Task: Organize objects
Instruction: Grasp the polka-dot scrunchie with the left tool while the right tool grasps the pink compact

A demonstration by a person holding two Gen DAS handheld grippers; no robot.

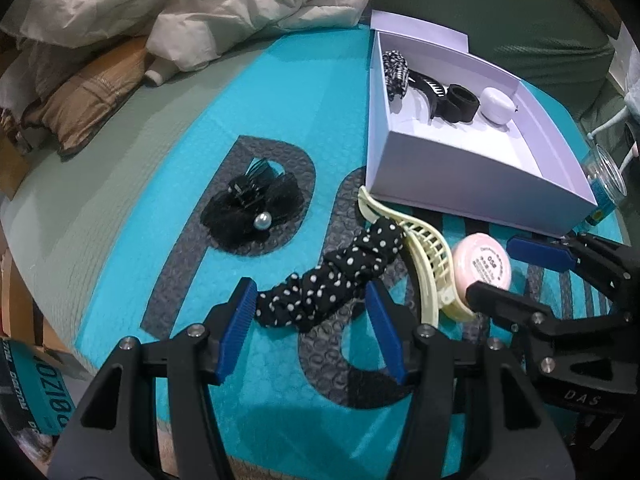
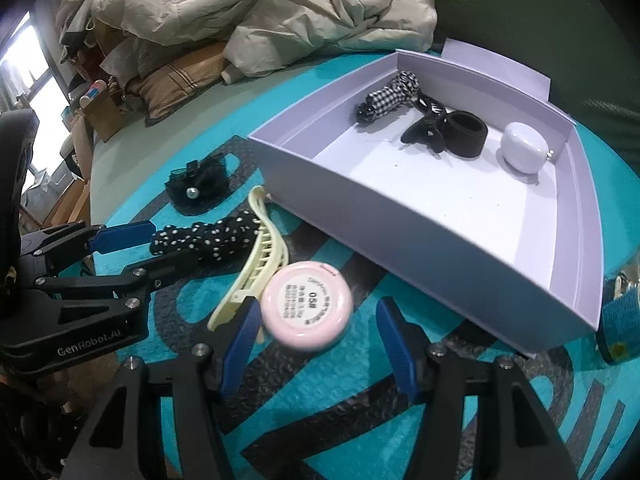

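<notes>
1. A pink round compact (image 2: 306,307) lies label-up on the teal bubble mailer (image 2: 320,420), between the spread fingers of the right claw (image 2: 316,340); the claw is wide open and holds nothing, its left pad just beside the compact's rim.
2. A black polka-dot scrunchie (image 1: 328,280) lies between the open fingers of the left claw (image 1: 312,312), which likewise grips nothing.
3. A cream hair claw clip (image 1: 428,256) rests between scrunchie and compact, touching both; one end of the scrunchie lies over it.
4. A black lace flower clip (image 1: 256,208) with a pearl sits apart to the left.
5. The lavender box (image 2: 400,232) already holds a checked scrunchie (image 2: 390,94), a black clip (image 2: 426,130), a black band (image 2: 468,132) and a white case (image 2: 524,148).
6. The step appears to be a double pick-up: each claw likely needs to close on its item, lift clear of the cream clip, and carry it over the box wall.
</notes>
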